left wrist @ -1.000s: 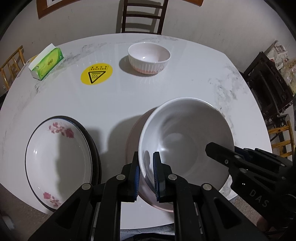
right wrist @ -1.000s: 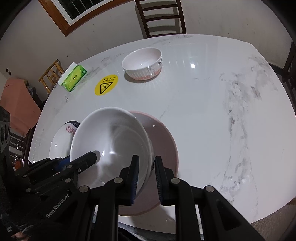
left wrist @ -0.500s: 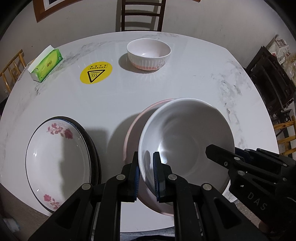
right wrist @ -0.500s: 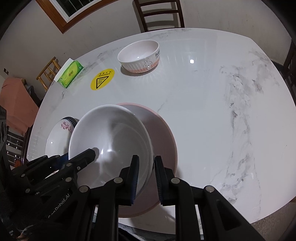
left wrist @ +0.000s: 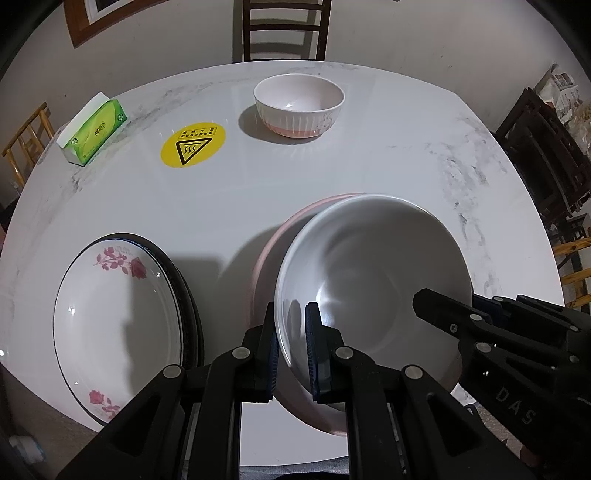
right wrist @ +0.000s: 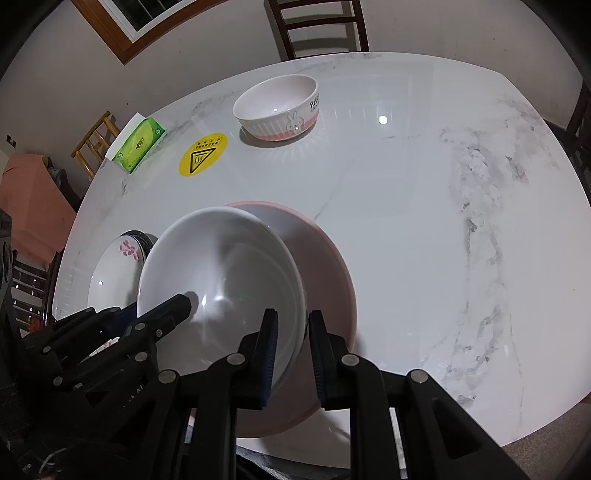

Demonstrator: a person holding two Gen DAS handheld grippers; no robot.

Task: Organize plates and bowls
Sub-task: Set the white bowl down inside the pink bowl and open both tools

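A large white bowl (left wrist: pixel 373 288) is gripped by both grippers at opposite rims. My left gripper (left wrist: pixel 291 314) is shut on its left rim, one pad inside and one outside. My right gripper (right wrist: pixel 291 321) is shut on the right rim the same way. Each gripper also shows in the other's view: the right gripper (left wrist: pixel 480 325), the left gripper (right wrist: pixel 159 317). Under the white bowl lies a wide pink dish (right wrist: pixel 325 280), mostly hidden; whether the two touch I cannot tell. A small ribbed pink-and-white bowl (left wrist: pixel 299 107) stands at the far side.
A rose-patterned plate (left wrist: pixel 118 321) sits on dark plates at the near left of the round marble table (right wrist: pixel 424 221). A green tissue box (left wrist: pixel 92 133) and a yellow warning sticker (left wrist: pixel 193 144) are at the far left. A chair (left wrist: pixel 282 29) stands behind.
Both grips have held. A little more of the pink dish's rim now shows beside the white bowl; otherwise the scene has barely shifted.
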